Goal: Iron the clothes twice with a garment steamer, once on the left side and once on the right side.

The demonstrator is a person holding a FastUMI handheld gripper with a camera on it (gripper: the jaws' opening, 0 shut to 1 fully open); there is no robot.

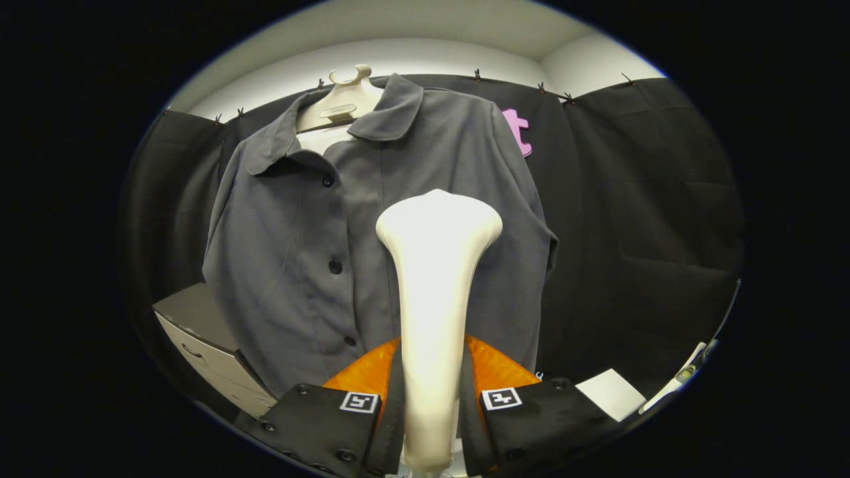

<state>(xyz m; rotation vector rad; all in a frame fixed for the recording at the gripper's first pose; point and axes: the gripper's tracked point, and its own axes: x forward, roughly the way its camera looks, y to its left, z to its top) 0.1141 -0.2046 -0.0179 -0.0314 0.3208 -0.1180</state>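
Note:
A grey button-up shirt [312, 226] hangs on a pale hanger [342, 99] in front of the black cloth wall. My gripper [431, 392] is shut on the white garment steamer [435, 265], gripping its handle with both fingers. The steamer stands upright between the fingers, its wide head up against the right half of the shirt's front, at about chest height. The lower middle of the shirt is hidden behind the steamer.
A grey drawer cabinet [206, 345] stands low to the left of the shirt. Some white paper-like items [614, 392] lie low on the right beyond the fingers. Black cloth wall [637, 219] surrounds the shirt on both sides.

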